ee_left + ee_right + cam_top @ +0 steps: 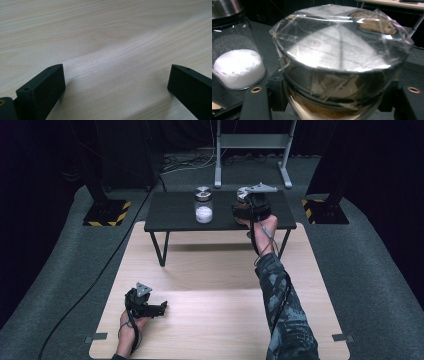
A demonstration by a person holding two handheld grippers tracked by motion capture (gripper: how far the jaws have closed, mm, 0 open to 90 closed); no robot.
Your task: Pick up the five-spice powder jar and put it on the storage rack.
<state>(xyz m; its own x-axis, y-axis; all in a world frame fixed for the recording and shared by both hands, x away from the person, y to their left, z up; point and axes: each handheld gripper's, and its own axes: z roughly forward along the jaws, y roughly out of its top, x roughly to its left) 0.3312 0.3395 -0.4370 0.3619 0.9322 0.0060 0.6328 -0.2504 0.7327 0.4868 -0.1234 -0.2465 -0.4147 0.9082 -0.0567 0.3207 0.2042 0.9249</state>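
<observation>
The right gripper (pixel 246 209) is clamped on a glass jar with a metal lid (pixel 339 62), its black jaws pressing the jar's sides just under the lid. The jar stands upright, long axis vertical, lid up, on the right part of the small black table (pixel 175 212). The right gripper view adds what the high view cannot: tape across the lid and brown grains inside. Beside it stands a jar of white powder (pixel 203 205). The left gripper (pixel 159 309) rests on the pale wooden board (pixel 105 37), jaws wide apart, holding nothing.
</observation>
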